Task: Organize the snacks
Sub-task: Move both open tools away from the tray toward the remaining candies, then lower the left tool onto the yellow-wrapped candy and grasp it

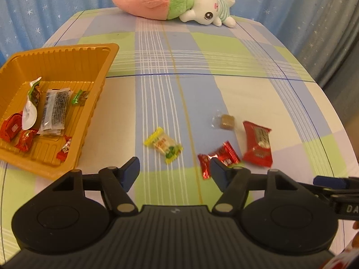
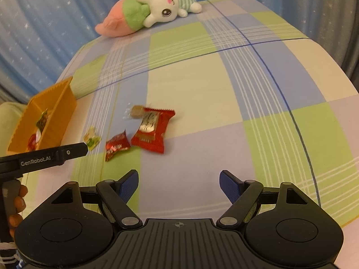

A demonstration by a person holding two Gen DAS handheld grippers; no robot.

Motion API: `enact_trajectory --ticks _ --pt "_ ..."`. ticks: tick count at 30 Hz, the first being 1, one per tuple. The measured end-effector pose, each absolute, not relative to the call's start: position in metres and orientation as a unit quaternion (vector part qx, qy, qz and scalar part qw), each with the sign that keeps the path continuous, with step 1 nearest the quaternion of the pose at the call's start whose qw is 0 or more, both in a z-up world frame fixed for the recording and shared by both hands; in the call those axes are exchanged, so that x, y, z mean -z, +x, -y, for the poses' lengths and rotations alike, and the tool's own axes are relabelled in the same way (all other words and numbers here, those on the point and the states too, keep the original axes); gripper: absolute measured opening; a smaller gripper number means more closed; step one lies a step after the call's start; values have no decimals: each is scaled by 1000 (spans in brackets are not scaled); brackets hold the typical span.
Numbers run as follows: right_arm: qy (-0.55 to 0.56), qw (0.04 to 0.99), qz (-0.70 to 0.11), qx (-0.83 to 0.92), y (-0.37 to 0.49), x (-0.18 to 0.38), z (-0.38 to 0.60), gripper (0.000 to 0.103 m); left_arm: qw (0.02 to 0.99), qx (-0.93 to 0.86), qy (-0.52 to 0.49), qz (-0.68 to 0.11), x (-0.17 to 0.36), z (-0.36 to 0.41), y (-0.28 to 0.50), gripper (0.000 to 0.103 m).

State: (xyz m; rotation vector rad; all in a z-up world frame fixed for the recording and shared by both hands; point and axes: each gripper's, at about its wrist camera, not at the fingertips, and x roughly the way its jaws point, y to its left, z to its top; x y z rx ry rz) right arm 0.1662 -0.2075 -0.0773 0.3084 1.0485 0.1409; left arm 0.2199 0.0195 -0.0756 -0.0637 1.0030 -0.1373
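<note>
An orange tray (image 1: 107,51) at the left holds several wrapped snacks. On the checked cloth lie a yellow-green candy (image 1: 163,144), a small red candy (image 1: 218,157), a large red packet (image 1: 258,144) and a brown clear-wrapped candy (image 1: 226,121). My left gripper (image 1: 174,164) is open just short of the yellow-green candy, its right finger over the small red candy's edge, and no pad presses on anything. My right gripper (image 2: 178,176) stands open and empty over bare cloth, to the right of the large red packet (image 2: 151,130) and the small red candy (image 2: 116,146).
A pink, green and white plush toy (image 1: 175,2) lies at the table's far edge in front of a blue starred curtain. In the right wrist view the left gripper (image 2: 84,149) reaches in near the yellow-green candy (image 2: 92,139) and the tray (image 2: 65,103). A hand grips its handle.
</note>
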Motion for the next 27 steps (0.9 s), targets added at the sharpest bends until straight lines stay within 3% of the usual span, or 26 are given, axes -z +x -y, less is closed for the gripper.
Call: enact_trajectory --ticks 14,27 --pt "168 851 -496 -48 182 83 215 79 866 66 -34 -495 97 -13 257 52" --pt "181 846 -500 -31 185 87 223 79 863 102 9 -494 108 -6 269 33"
